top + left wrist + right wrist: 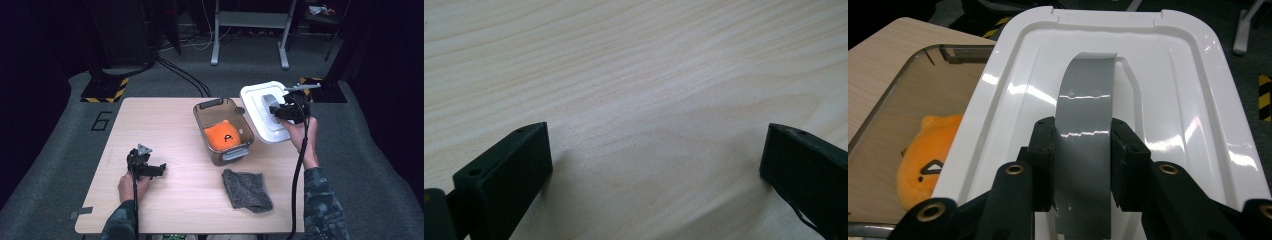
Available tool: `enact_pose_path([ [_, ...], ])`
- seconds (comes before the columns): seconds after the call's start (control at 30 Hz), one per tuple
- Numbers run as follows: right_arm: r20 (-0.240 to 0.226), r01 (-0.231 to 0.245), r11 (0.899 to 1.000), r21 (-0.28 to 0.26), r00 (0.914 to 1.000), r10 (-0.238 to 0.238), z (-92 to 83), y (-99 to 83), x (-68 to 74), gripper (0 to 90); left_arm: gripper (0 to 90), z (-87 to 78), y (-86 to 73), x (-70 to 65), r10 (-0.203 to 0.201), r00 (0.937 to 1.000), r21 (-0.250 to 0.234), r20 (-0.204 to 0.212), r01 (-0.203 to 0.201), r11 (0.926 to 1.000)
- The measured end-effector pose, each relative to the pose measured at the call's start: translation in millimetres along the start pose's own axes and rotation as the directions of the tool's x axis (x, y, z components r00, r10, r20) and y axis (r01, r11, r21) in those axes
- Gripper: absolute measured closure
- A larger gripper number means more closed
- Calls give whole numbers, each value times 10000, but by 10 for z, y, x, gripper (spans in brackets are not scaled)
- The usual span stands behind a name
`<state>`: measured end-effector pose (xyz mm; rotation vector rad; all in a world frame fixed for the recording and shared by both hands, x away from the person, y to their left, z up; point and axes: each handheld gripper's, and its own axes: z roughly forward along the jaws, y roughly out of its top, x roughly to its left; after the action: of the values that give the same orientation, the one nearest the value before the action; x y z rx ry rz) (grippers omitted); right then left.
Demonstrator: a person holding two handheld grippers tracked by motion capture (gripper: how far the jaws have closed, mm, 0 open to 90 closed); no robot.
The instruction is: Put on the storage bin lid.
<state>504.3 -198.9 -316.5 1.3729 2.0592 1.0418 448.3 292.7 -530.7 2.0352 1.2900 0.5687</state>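
Work in hand: the person is handling the white lid (263,111) of the brown bin (223,131), which is sitting right of centre on the table (165,125) in the high view.
Right gripper (1082,145): its jaws are clenching the lid's grey handle (1087,115), one pad on each side of the strap, in the lower middle of the right gripper view.
Lid: it is hanging tilted in the air at the upper right of the high view, beside the bin's right rim and partly past the table's far edge, not seated on anything.
Bin: it is standing open, with an orange plush toy (224,135) lying inside.
Left gripper (148,169): it is resting at the lower left of the high view; its jaws are standing released and wide, with bare wood between them.
Grey cloth (247,189): it is lying near the front edge, below the bin, touched by nothing.
Progress: the toy is in and the lid is gripped; judging by that, what is left is either seating the lid on the bin or setting it aside.
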Motion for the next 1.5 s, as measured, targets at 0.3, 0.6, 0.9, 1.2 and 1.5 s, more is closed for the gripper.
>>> enact_pose_path([
  [0.3,-476,193,9998,40,9987,-191,120,46,195,673,1,0,0,0,3,10000,2,1,-3,10000],
  [0.6,-1024,413,9991,102,9939,-400,298,90,433,673,1,0,0,0,4,10000,4,0,-4,10000],
  [0.9,-1367,376,9990,251,9900,-339,433,100,631,673,1,0,0,0,1,10000,5,0,-1,10000],
  [1.2,-1613,546,9978,385,9857,-477,592,85,769,673,1,0,0,0,1,10000,0,2,-1,10000],
  [1.5,-1739,434,9969,651,9843,-315,778,58,906,673,1,0,0,1,5,10000,2,4,-5,10000],
])
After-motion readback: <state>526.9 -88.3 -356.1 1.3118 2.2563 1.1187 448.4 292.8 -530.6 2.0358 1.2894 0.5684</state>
